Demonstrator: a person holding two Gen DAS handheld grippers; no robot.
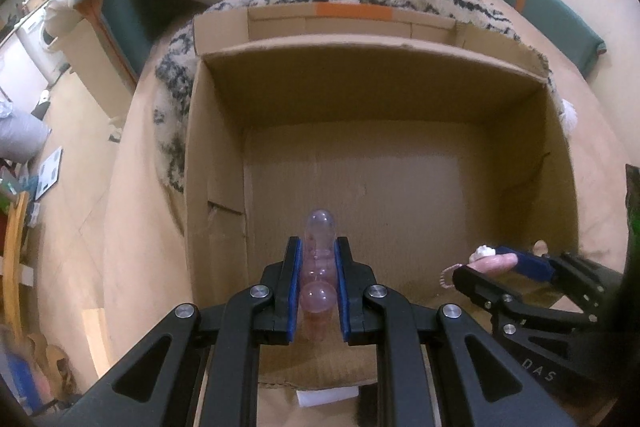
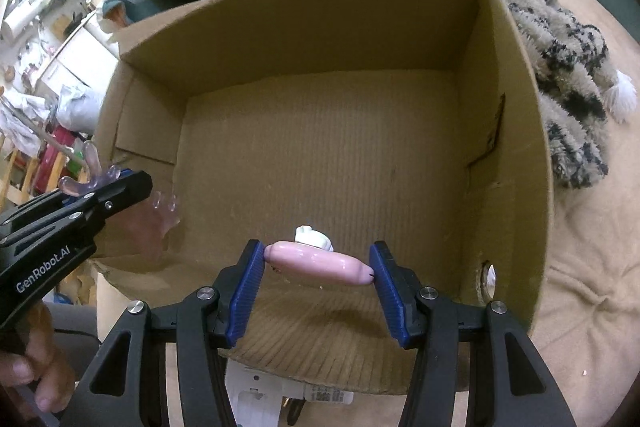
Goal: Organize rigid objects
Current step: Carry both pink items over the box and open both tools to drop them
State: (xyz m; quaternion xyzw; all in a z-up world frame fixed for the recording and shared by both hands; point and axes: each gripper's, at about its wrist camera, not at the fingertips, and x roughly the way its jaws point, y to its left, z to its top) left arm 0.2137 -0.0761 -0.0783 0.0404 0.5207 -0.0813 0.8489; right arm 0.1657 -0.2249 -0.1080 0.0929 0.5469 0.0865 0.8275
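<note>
Here, left jaws tight on a translucent pink toy (image 1: 318, 259), right jaws half-wide gripping a glossy pink oblong (image 2: 320, 263).

Brown box (image 2: 320, 27), pink toy (image 2: 320, 263) (blue fingers (image 2: 246, 291)), black-striped blanket (image 2: 560, 67).

Your left gripper (image 1: 316, 259) clamps a clear pink plastic toy (image 1: 318, 263) above the open cardboard box (image 1: 400, 99).
</note>
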